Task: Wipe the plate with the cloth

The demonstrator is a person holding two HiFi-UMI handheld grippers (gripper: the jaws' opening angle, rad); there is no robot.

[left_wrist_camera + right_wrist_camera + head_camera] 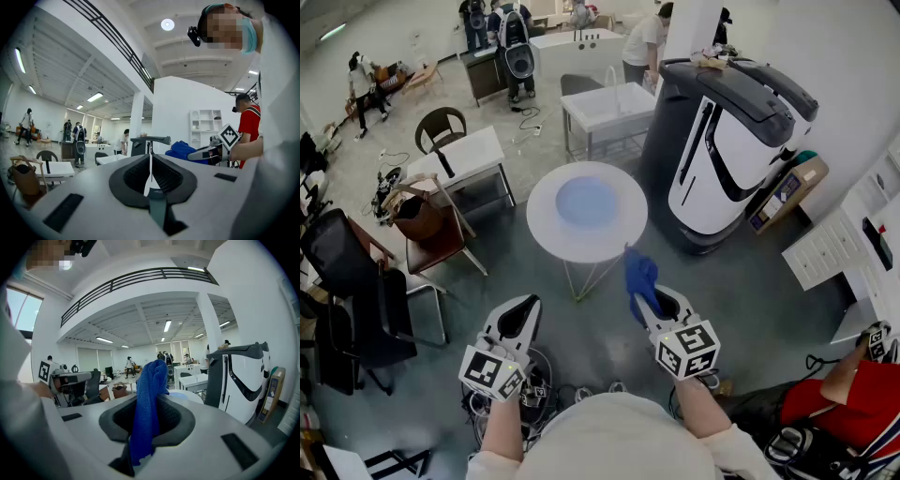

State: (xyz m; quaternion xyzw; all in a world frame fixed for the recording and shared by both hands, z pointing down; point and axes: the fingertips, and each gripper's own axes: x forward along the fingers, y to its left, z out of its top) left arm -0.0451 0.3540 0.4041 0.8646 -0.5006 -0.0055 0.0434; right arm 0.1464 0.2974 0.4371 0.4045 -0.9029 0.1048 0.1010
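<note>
between the right gripper (149, 427) jaws hangs the blue cloth (147, 404).

The plate (586, 202) lay on the middle of the round table (546, 239). A large machine (727, 150) stood just right of that table, a rectangular table (605, 105) behind it, and a chair (441, 239) bearing a bag (417, 217) to its left. Both grippers were short of its near edge, the left gripper (522, 307) farther off and the right gripper (654, 302) nearer, with the cloth (639, 275) between its jaws.
</note>
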